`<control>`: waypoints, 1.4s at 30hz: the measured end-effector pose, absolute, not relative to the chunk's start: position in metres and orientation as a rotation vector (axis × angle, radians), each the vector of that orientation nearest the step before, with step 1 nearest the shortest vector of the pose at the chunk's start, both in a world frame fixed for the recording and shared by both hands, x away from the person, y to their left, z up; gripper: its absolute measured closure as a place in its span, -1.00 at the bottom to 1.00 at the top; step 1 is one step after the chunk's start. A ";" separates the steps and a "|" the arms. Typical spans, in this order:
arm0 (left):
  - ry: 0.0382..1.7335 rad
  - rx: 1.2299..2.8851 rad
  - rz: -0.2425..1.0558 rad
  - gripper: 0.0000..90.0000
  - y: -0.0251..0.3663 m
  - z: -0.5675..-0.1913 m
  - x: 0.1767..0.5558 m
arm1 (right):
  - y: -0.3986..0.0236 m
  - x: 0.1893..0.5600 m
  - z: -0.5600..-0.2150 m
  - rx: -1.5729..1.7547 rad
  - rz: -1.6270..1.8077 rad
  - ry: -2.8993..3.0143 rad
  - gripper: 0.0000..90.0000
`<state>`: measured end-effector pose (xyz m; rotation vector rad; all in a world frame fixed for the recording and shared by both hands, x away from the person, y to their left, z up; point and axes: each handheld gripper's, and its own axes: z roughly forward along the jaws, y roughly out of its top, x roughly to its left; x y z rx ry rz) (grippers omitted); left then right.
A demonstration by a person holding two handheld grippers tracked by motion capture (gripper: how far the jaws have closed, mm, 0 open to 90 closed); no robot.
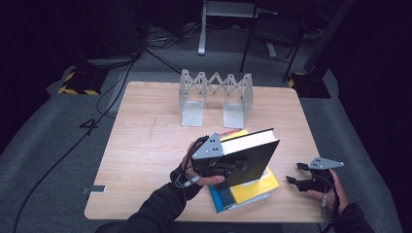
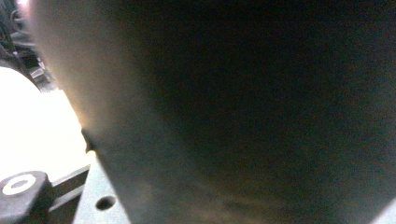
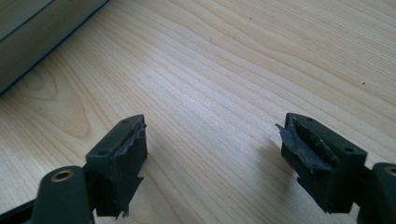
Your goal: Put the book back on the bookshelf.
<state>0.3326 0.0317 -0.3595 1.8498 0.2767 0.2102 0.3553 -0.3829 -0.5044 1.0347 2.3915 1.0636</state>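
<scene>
The black hardcover book (image 1: 248, 158) is up off the table, tilted, its white page edge turned to the far side, and it's clamped in the left gripper (image 1: 228, 167), jaws closed on the book's near-left part. In the left gripper view the dark cover (image 2: 243, 116) sits right up against the camera, blurred, with a bright patch at the left. Underneath the raised book, a yellow book (image 1: 255, 187) lies flat on a blue-spined one (image 1: 218, 198), stacked at the near edge of the wooden table (image 1: 145, 141).

Over on the right, the right gripper (image 1: 295, 173) is low by the tabletop, just right of the stack and apart from it. Its jaws stand wide with nothing between them; in the right gripper view the two black pads (image 3: 123, 154) frame bare wood grain (image 3: 224, 70), and the stack's edge (image 3: 37, 37) shows at the upper left.

At the far side of the table a grey expanding bookend rack (image 1: 216, 97) stands upright, well apart from both hands.
</scene>
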 end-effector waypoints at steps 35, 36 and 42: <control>0.503 1.753 0.497 0.14 0.093 -0.349 0.375 | -0.383 0.355 -0.504 1.031 1.064 2.393 -0.51; 0.520 1.753 0.509 0.14 0.097 -0.349 0.378 | -0.383 0.355 -0.504 1.031 1.064 2.393 -0.51; 0.655 1.725 0.568 0.15 0.114 -0.344 0.396 | -0.384 0.356 -0.505 1.030 1.069 2.394 -0.51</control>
